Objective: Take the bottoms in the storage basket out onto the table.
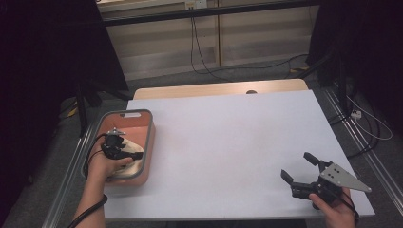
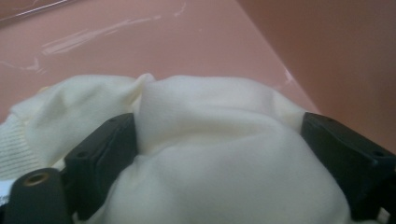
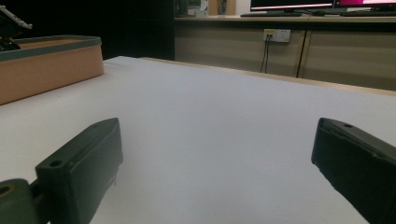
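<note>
A white cloth (image 1: 127, 169) lies bunched in a salmon-coloured bin (image 1: 151, 137) with a grey rim at the table's left edge. My left gripper (image 1: 135, 156) reaches down into the bin, pushed into the cloth. In the left gripper view the jaws of my left gripper (image 2: 219, 140) stand wide, and a hump of the cloth (image 2: 210, 102) fills the gap and touches both. My right gripper (image 1: 295, 165) rests near the table's front right corner, open with nothing between its jaws. The right gripper view shows that gripper (image 3: 217, 154) low over bare table, facing the bin (image 3: 46, 65).
The white table top (image 1: 228, 142) stretches between the two hands. A wooden strip (image 1: 218, 89) runs along its far edge. Cables (image 1: 199, 57) hang down in front of the cabinets behind the table. Dark stands flank both sides.
</note>
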